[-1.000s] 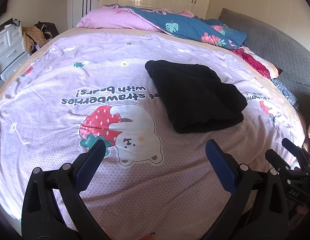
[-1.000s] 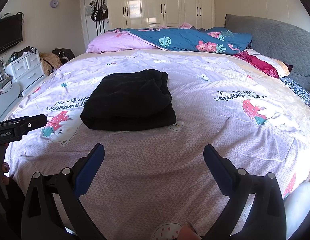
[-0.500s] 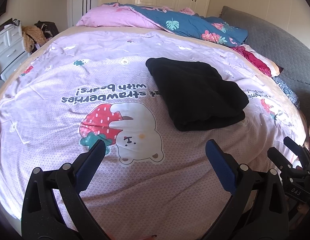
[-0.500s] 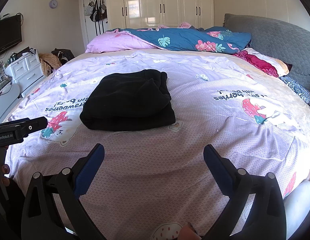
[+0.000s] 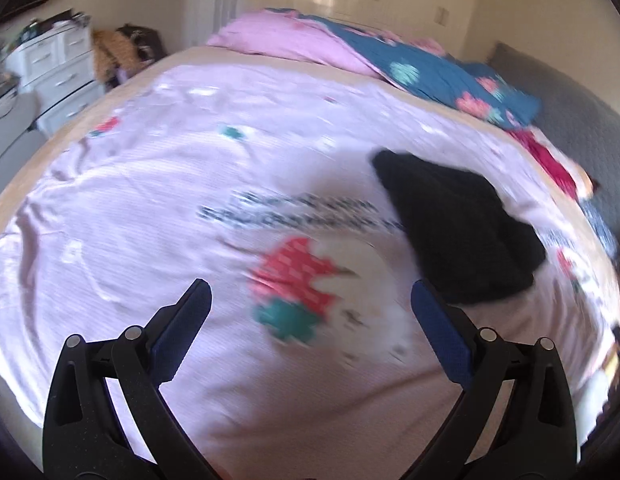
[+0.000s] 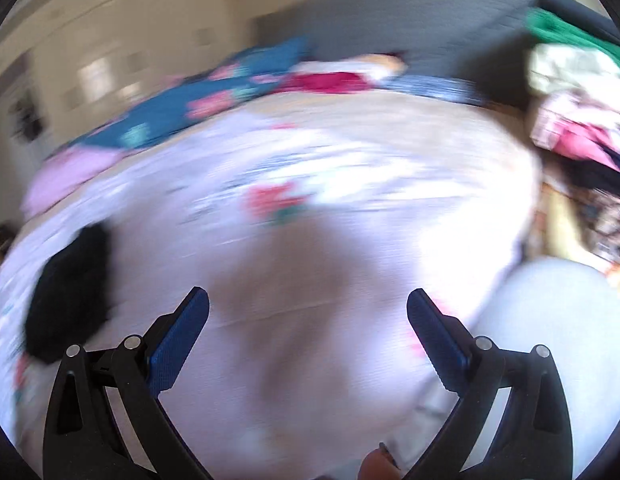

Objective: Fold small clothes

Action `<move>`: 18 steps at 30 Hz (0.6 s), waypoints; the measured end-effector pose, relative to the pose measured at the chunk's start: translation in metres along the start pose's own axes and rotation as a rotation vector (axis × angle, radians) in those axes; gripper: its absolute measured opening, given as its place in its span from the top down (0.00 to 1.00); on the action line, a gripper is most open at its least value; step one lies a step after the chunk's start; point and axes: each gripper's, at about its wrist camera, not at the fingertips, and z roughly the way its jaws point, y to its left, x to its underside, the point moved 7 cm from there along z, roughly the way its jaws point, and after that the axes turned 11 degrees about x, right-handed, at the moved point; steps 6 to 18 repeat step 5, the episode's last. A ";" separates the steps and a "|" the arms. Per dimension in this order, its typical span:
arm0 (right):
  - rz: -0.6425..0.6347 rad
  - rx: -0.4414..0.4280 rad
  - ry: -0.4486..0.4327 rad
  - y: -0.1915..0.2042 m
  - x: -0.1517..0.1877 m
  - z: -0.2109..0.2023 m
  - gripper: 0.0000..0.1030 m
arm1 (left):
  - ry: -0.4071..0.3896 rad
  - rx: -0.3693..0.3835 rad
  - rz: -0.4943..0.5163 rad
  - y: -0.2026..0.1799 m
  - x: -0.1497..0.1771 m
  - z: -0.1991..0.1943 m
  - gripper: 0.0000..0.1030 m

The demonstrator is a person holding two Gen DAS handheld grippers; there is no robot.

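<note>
black garment (image 5: 462,232): folded, lying on the lilac bedspread (image 5: 158,200), toward the headboard side
left gripper (image 5: 310,300): jaws spread wide, holding nothing; garment just past its right fingertip
right gripper (image 6: 308,304): jaws wide apart, empty; garment well off to its left, blurred
clothes pile (image 6: 578,120): beside the bed, far right

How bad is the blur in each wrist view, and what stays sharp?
Left wrist: moderate motion blur; sheet print smeared, black garment still outlined, tool sharp. Right wrist: heavy smear; garment a dark blob, sunlit sheet blown out, only the tool crisp.
</note>
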 end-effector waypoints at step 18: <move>0.222 0.443 0.097 -0.172 -0.005 0.065 0.04 | -0.074 -0.258 -0.110 0.146 -0.048 -0.016 0.09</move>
